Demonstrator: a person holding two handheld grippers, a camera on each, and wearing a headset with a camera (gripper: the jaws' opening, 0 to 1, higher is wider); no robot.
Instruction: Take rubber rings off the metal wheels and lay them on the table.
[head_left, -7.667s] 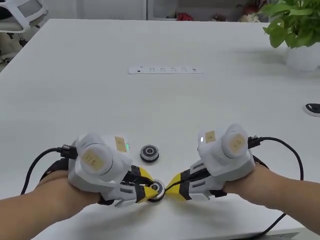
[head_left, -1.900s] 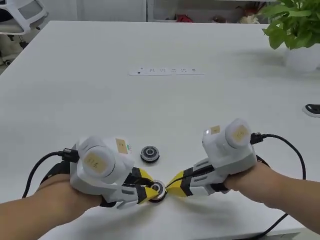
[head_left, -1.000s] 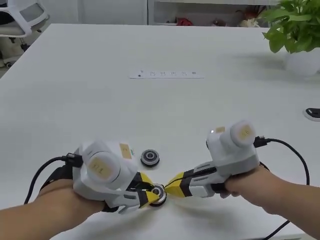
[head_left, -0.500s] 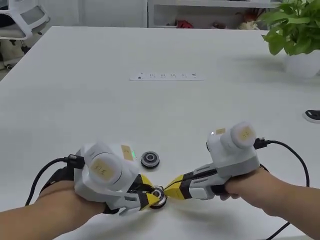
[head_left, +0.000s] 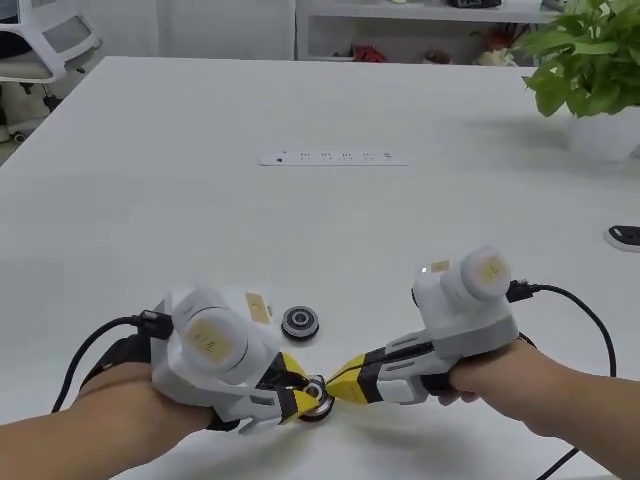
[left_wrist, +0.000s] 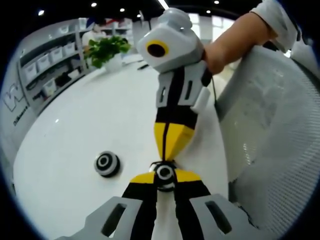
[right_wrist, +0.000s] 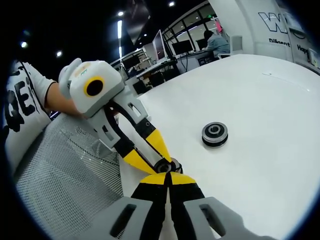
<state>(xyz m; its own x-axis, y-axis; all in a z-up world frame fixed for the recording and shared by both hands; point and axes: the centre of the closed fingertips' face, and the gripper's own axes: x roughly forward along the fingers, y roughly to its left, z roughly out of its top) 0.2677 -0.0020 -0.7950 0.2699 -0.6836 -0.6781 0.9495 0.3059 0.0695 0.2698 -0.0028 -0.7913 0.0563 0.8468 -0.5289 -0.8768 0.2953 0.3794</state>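
Wheel (left_wrist: 164, 171) in left tongs (left_wrist: 165, 177), closed right tongs (right_wrist: 170, 175) against it.

A small metal wheel (head_left: 315, 388) is sitting low over the desk (head_left: 200, 210) near its front edge, showing a silver face with a dark centre and a dark band around the rim. The yellow fingers (left_wrist: 142, 178) of the left gripper (left_wrist: 165, 176) are clamping it from both sides. The right gripper (right_wrist: 170, 176) is meeting it from the opposite side, its fingers pressed together and their tips touching the wheel's rim; whether they are pinching the rubber there is too small to tell. A second wheel (head_left: 299, 321) is lying flat on the desk just beyond the first, apart from both grippers, wearing its black rubber ring (right_wrist: 215, 140) around a silver hub.
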